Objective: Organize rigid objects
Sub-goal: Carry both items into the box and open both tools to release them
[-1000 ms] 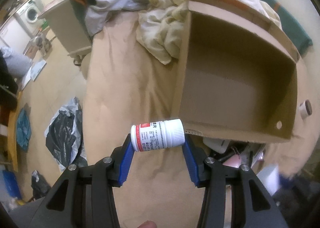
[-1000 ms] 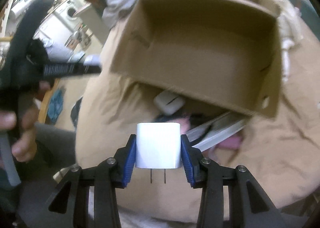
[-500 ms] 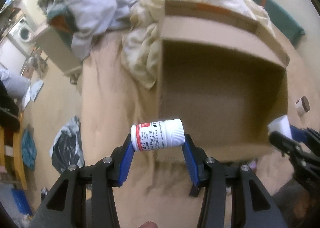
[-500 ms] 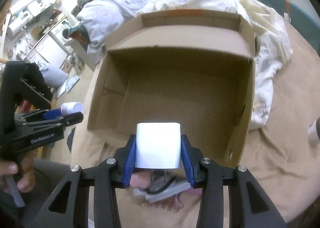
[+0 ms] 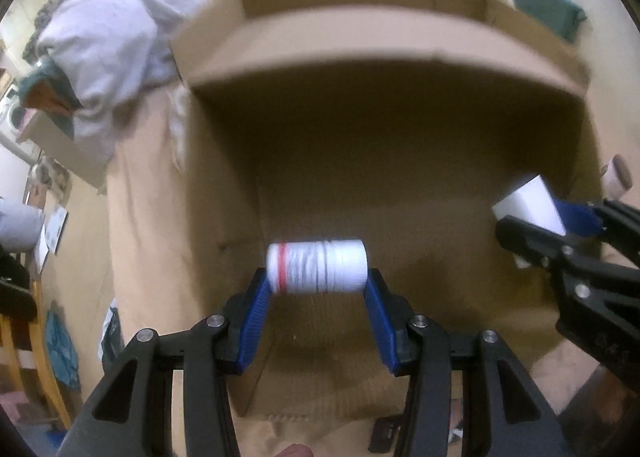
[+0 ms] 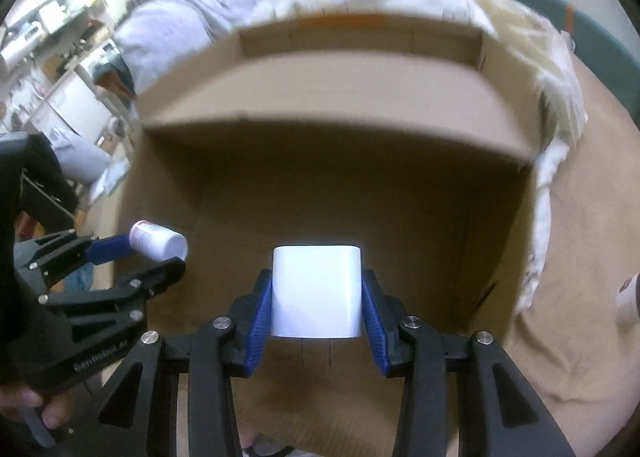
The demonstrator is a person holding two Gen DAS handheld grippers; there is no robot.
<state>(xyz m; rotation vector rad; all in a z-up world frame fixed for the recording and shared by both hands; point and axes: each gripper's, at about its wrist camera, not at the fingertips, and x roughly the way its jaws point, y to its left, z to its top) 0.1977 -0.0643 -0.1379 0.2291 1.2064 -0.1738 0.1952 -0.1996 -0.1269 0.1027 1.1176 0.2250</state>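
Note:
My left gripper (image 5: 317,287) is shut on a white pill bottle (image 5: 317,265) with a red band, held sideways between the blue pads over the open cardboard box (image 5: 400,41). My right gripper (image 6: 317,305) is shut on a white plug adapter (image 6: 317,291), its two prongs pointing back toward the camera, also over the box's inside. Each gripper shows in the other view: the right gripper (image 5: 536,217) with the adapter (image 5: 528,207) at the box's right wall, the left gripper (image 6: 156,253) with the bottle (image 6: 158,245) at its left wall. The box (image 6: 320,97) looks empty inside.
The box sits on a tan bedspread (image 6: 592,257) with rumpled white and pale bedding (image 5: 108,49) behind it. A small brown-capped jar (image 5: 618,179) lies right of the box. Small dark items (image 5: 384,435) lie in front of it. A room floor with clutter (image 5: 48,217) is at left.
Both grippers have moved forward and lower, from in front of the box to over its inside. The box now fills both views. Bottle and adapter stay gripped; the left gripper has rolled a little.

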